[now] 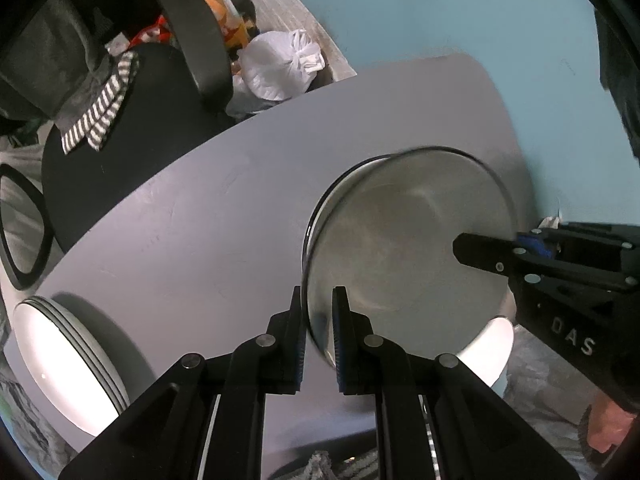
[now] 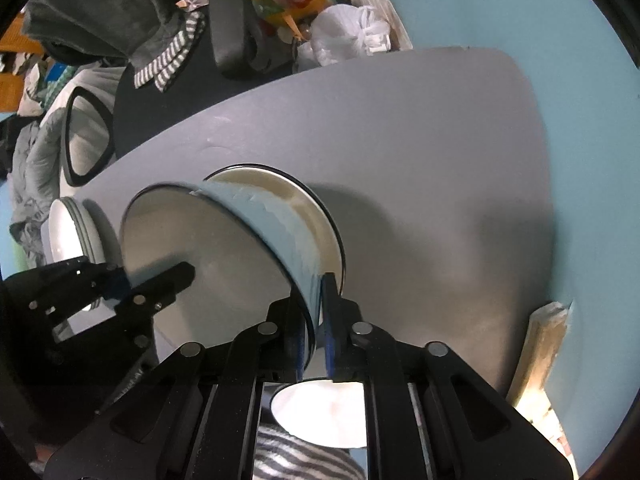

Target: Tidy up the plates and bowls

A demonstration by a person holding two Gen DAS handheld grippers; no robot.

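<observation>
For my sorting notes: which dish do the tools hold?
The tilted bowl, pale blue outside; left tool and right tool pinch its rim, unlike the plate stack.

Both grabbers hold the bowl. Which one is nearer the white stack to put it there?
Probably the left gripper: the white stack lies on its side, while the right gripper clamps the bowl at the rim farther away.

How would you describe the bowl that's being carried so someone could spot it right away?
Start at the grey table. Above its near edge, over a black-rimmed plate, hangs a bowl, tilted. It is the only dish off the table, pinched at opposite rims by both jaws, unlike the stacked plates resting at the left.
</observation>
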